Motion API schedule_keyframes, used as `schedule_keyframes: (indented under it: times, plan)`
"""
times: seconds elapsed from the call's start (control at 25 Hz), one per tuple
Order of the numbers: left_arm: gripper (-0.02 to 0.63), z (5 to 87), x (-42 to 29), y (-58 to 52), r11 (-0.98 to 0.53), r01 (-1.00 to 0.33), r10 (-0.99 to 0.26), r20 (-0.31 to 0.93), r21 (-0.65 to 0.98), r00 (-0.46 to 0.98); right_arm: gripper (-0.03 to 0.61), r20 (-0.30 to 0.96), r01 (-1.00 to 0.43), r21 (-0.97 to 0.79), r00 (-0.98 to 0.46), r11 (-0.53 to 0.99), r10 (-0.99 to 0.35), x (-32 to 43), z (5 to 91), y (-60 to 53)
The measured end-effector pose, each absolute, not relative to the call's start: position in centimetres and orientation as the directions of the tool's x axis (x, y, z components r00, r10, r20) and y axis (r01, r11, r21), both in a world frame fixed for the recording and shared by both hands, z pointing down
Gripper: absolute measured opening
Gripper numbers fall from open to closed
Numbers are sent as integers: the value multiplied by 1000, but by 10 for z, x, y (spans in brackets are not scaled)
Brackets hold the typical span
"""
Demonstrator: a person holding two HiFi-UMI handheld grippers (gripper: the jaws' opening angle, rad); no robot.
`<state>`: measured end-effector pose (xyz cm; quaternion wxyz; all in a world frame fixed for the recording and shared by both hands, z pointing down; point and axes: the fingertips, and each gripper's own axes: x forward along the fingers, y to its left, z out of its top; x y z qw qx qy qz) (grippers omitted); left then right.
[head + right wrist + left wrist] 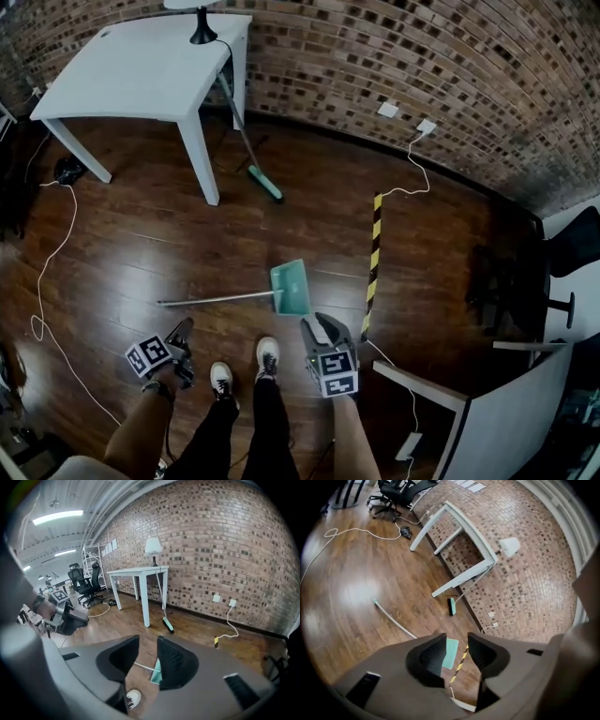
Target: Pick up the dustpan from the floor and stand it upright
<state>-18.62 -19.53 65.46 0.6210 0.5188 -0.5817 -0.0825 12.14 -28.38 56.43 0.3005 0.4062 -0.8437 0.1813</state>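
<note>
L gripper point(457, 641) jaws stand apart w/ nothing between them, and R gripper point(147, 646) jaws are likewise apart & empty, both held low near the person's shoes point(221, 377). Just ahead, the dustpan point(292, 287) lies flat on the dark wood floor point(122, 253), clear of both grippers: teal-green pan w/ a long thin silver handle point(216, 299) running to the L side of the head view. A yellow-black striped strip point(373, 262) lies just R of the pan, and a teal broom point(265, 185) sits farther back by the brick wall point(422, 66).
</note>
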Motion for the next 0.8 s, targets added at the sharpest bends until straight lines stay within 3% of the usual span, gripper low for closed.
schedule_keyframes:
  times: [0.08,0.36,0.56,0.8]
  plan:
    - [152,697,-184,-201,479,-509,-685,667,715,292,172,679,-810,-124,-491,573,-546,130,606,-295]
    - [193,885,-182,-213,607,-410,-654,721,681,229,172,758,-858,-232,-455,458,-468,174,775,-323]
    - [193,1025,-187,-211,625,-413,-643,737,662,208,172,787,-844,-90,-386,530,-482,198,886,-341]
    - [212,1137,-196,-224,612,-352,-691,696,708,196,173,825,-828,-144,-402,542,-396,205,986,-348]
